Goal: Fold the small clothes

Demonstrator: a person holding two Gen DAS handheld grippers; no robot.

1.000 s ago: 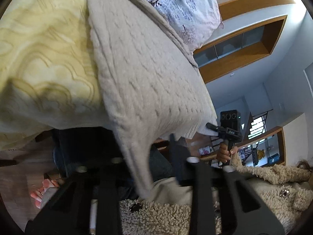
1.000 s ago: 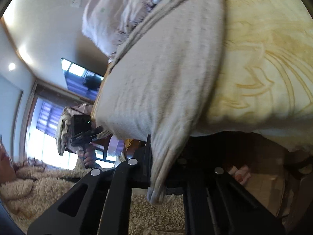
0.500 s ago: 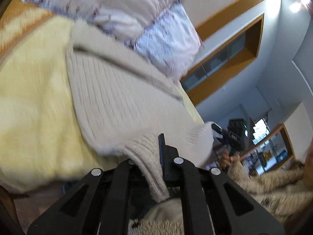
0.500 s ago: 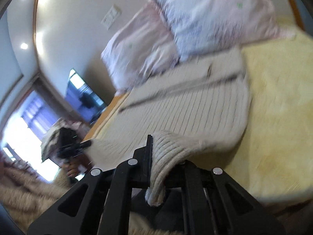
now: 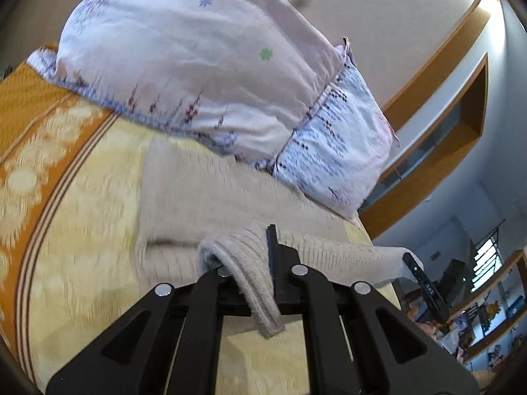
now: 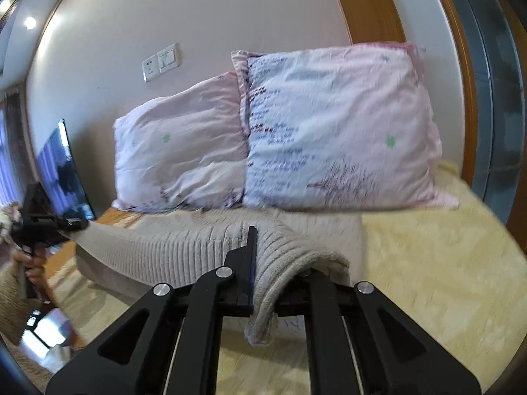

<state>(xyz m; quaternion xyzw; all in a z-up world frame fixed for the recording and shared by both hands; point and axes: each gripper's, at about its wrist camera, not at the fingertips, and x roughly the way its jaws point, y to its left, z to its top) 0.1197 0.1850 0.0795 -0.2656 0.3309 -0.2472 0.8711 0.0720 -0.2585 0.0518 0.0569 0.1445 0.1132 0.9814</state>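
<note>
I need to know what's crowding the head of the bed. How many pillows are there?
2. The pink pillow leans against the wall at left; the blue-patterned pillow stands beside it at right, overlapping it. Others may be out of view.

Hardly any writing shows. The right gripper (image 5: 425, 288), at the right edge of the left wrist view, carries small white marks on its black finger — too small and skewed to read. Nothing else bears legible text.
</note>
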